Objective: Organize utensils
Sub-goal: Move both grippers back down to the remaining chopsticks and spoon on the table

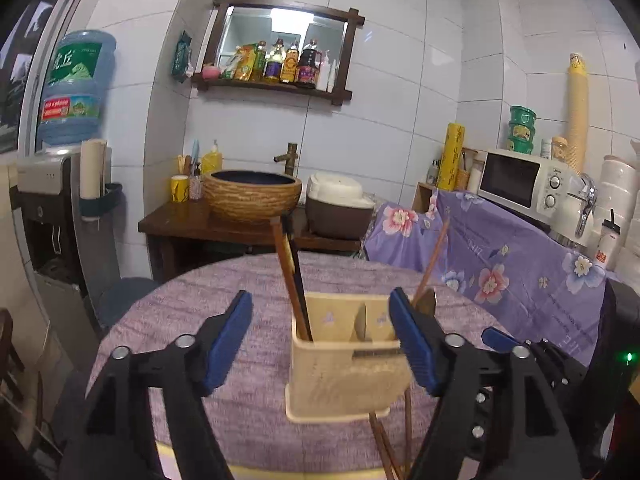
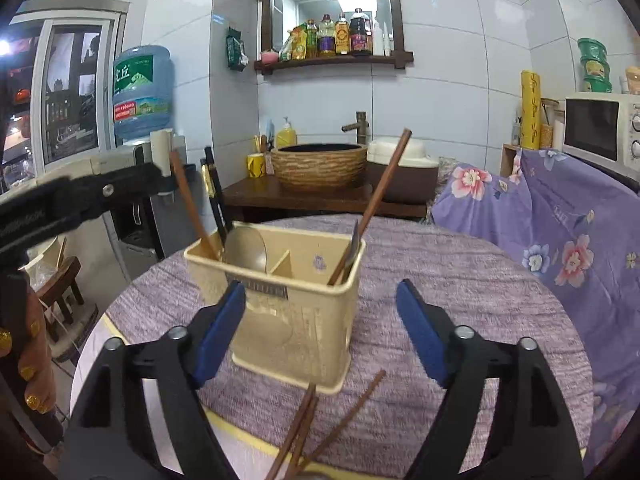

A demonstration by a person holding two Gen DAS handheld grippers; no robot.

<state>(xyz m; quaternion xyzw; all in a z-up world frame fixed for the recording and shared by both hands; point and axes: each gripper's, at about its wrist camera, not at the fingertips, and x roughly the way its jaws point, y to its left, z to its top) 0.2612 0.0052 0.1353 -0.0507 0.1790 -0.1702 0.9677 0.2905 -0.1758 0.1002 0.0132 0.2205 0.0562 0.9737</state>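
A cream utensil holder point(image 1: 344, 380) point(image 2: 296, 332) stands on the round table, just ahead of both grippers. Its left compartment holds a brown and a black chopstick point(image 2: 214, 196) point(image 1: 292, 276) and a spoon point(image 2: 246, 248). A single brown chopstick point(image 2: 384, 184) point(image 1: 432, 260) and another spoon point(image 1: 426, 300) lean in the right compartment. Loose brown chopsticks point(image 2: 320, 420) point(image 1: 392, 448) lie on the cloth in front of the holder. My left gripper point(image 1: 320, 300) and my right gripper point(image 2: 320, 292) are both open, nothing pressed between the blue pads.
A purple cloth covers the table point(image 2: 460, 280), whose rim point(image 2: 240, 436) runs close in front. A flowered cloth point(image 2: 560, 220) drapes a counter with a microwave point(image 1: 524, 184) on the right. A water dispenser point(image 1: 52, 208) is at left, and a basin point(image 1: 252, 192) on a cabinet behind.
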